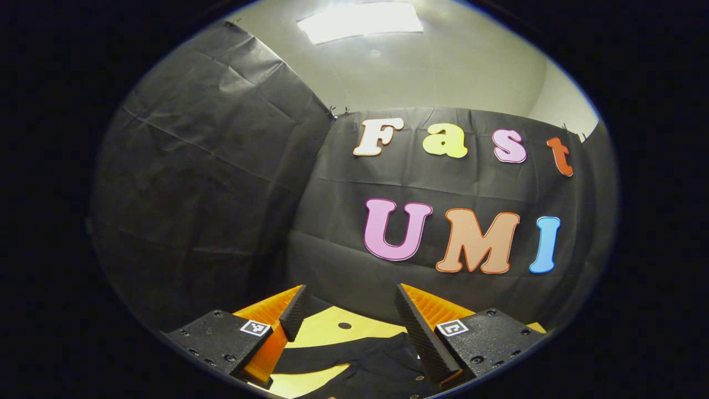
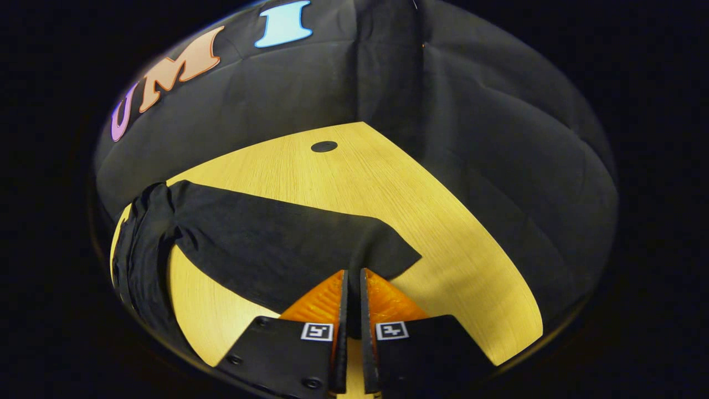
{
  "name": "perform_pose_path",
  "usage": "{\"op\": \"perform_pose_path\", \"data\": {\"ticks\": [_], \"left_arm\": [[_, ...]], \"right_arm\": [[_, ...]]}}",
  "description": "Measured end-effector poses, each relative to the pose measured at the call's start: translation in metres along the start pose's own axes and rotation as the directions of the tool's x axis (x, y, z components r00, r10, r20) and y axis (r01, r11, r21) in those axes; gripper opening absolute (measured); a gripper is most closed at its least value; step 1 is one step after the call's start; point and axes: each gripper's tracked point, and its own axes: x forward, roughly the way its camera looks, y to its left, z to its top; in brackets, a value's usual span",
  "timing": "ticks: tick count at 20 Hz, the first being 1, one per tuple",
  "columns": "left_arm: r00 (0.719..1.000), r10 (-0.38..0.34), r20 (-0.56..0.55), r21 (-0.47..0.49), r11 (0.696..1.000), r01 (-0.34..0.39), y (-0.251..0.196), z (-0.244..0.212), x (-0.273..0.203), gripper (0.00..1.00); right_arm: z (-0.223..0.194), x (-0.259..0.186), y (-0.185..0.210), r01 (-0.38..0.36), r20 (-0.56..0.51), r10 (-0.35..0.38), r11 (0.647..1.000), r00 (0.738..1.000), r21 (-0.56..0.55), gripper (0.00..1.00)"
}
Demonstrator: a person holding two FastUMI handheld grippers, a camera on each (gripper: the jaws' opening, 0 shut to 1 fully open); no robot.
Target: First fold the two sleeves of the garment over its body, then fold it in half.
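The garment is black and lies on a yellow wooden table (image 2: 443,221). In the right gripper view one sleeve (image 2: 277,238) stretches from the bunched body (image 2: 144,249) at the left across the table to my right gripper (image 2: 352,277). That gripper is shut on the sleeve's end, its orange-backed fingers (image 2: 340,299) pressed together around the cloth. In the left gripper view my left gripper (image 1: 349,310) stands open above the table, tilted up toward the wall. Part of the garment (image 1: 360,366) lies below and between its black fingers (image 1: 418,332), apart from them.
A small black round hole (image 2: 324,146) sits in the table top near its far edge. Black cloth walls enclose the table on the far sides. Bare wood lies to the right of the sleeve (image 2: 476,277).
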Motion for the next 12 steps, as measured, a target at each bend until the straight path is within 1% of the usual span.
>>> {"op": "perform_pose_path", "data": {"ticks": [1, 2, 3, 4, 5, 8, 12], "left_arm": [[1.0, 0.003, 0.001, 0.012, 1.0, -0.003, 0.006, 0.0, -0.001, 0.92], [1.0, 0.006, -0.004, 0.017, 1.0, -0.006, 0.013, -0.001, 0.001, 0.93], [1.0, 0.005, -0.017, 0.018, 1.0, -0.005, 0.019, -0.006, 0.001, 0.92], [1.0, -0.003, -0.025, 0.016, 1.0, 0.003, 0.023, -0.007, 0.002, 0.93], [1.0, -0.012, -0.029, 0.017, 1.0, 0.012, 0.029, -0.009, 0.005, 0.92], [0.998, -0.053, -0.018, 0.022, 0.998, 0.053, 0.049, -0.015, 0.023, 0.92], [0.992, -0.099, -0.076, -0.028, 0.995, 0.097, 0.083, -0.044, 0.053, 0.92]], "right_arm": [[-0.001, -0.001, 0.0, 0.001, -0.007, -0.001, 1.0, 1.0, 0.01, 0.08], [0.0, -0.002, 0.002, 0.0, -0.016, 0.0, 0.999, 1.0, 0.033, 0.08], [-0.001, -0.004, 0.005, -0.003, -0.028, 0.005, 0.998, 1.0, 0.065, 0.02], [0.001, -0.005, 0.007, -0.009, -0.034, 0.012, 0.996, 0.999, 0.092, 0.03], [0.003, -0.007, 0.007, -0.008, -0.034, 0.012, 0.994, 0.999, 0.11, 0.03], [0.017, -0.025, 0.017, 0.007, 0.001, -0.007, 0.993, 1.0, 0.114, 0.03], [0.058, -0.064, 0.07, 0.026, 0.1, -0.036, 0.995, 0.994, 0.099, 0.03]]}}
